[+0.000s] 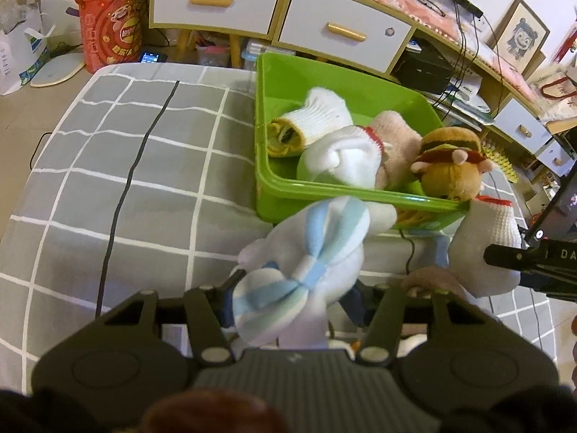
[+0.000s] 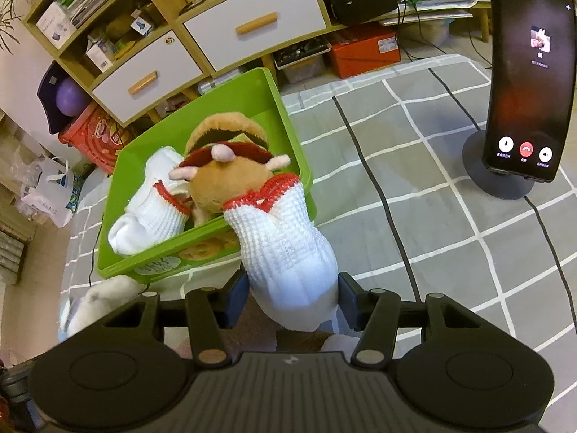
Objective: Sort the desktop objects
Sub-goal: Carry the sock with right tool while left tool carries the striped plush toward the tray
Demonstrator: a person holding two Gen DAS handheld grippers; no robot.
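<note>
Left gripper pinching blue-white plush, right gripper pinching white sock, both at green bin's near rim

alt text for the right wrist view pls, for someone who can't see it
The right gripper holds a white knit sock with a red cuff at the near rim of a green bin containing a burger plush and another white sock. A phone on a stand shows a call screen.
</note>
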